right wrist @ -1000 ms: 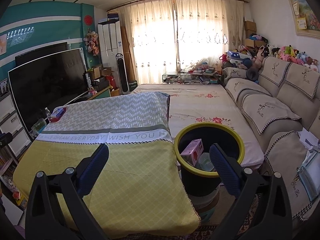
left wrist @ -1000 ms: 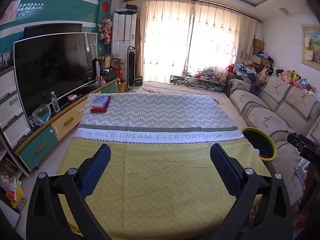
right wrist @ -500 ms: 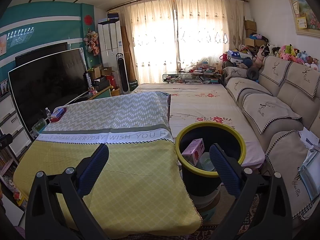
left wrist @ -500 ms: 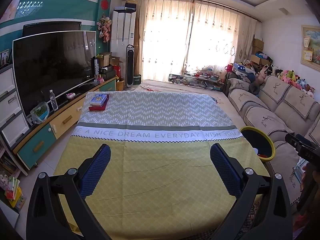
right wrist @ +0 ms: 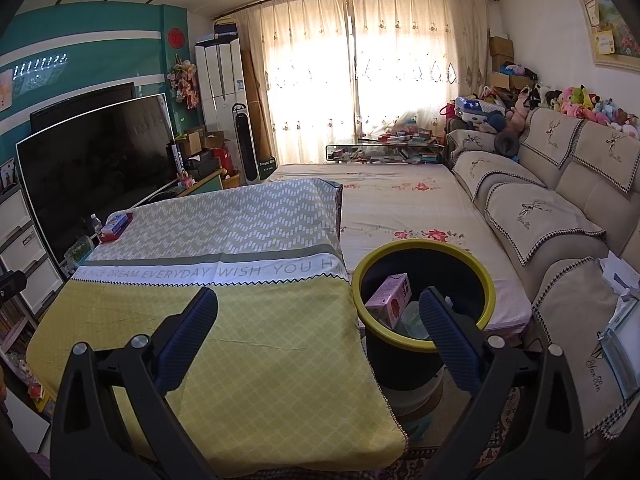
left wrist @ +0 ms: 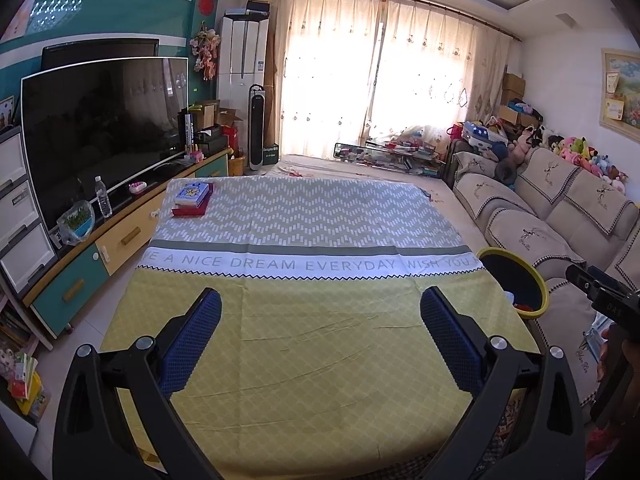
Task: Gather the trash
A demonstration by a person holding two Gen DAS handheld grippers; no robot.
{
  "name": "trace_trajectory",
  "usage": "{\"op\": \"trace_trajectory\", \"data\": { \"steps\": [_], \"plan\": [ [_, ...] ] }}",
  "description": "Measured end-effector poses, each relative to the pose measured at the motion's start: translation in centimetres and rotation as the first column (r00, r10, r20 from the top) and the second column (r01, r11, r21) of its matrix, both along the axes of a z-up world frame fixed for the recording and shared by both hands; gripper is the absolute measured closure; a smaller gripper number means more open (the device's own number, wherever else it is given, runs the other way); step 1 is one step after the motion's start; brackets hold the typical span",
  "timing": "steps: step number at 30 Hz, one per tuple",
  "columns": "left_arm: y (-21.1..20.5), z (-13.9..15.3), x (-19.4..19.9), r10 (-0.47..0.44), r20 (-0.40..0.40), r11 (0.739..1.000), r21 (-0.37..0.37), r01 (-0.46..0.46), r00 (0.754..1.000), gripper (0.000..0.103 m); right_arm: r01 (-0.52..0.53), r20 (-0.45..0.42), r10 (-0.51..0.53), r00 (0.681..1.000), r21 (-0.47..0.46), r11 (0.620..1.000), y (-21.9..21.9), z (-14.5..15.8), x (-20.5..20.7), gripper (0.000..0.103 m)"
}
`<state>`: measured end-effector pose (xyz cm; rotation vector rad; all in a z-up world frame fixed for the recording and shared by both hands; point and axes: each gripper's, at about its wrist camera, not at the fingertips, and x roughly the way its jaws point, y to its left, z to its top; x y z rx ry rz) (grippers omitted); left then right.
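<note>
A black trash bin with a yellow rim (right wrist: 424,344) stands at the table's right edge, also in the left wrist view (left wrist: 538,280). Inside it lie a pink carton (right wrist: 390,300) and other trash. My left gripper (left wrist: 320,320) is open and empty above the yellow part of the tablecloth (left wrist: 312,344). My right gripper (right wrist: 318,320) is open and empty, over the table's right corner, its right finger in front of the bin. The right gripper's body shows at the right edge of the left wrist view (left wrist: 600,292).
A stack of books (left wrist: 193,199) lies at the table's far left corner. A TV (left wrist: 100,132) on a low cabinet stands left. A sofa (right wrist: 560,216) runs along the right. A floral-covered platform (right wrist: 400,208) lies beyond the bin.
Both grippers stay open and empty. The left view has drawn back and tilted slightly; the right view has shifted a little, the bin sits slightly lower.
</note>
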<state>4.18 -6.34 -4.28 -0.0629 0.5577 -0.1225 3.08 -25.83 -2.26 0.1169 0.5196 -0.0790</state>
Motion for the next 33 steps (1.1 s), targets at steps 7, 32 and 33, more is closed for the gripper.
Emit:
{"op": "trace_trajectory", "data": {
  "steps": [7, 32, 33],
  "plan": [
    [0.08, -0.03, 0.12, 0.000, 0.000, 1.000, 0.000, 0.000, 1.000, 0.005, 0.000, -0.002, 0.000, 1.000, 0.002, 1.000, -0.01, -0.29, 0.19, 0.007],
    [-0.28, -0.50, 0.53, -0.008, -0.017, 1.000, 0.002, 0.008, 1.000, 0.005, 0.000, -0.009, 0.000, 1.000, 0.003, 1.000, 0.08, -0.91, 0.39, 0.007],
    [-0.31, -0.54, 0.54, -0.008, -0.018, 1.000, 0.002, 0.008, 1.000, 0.005, 0.001, -0.010, -0.001, 1.000, 0.004, 1.000, 0.02, -0.83, 0.36, 0.007]
  ]
}}
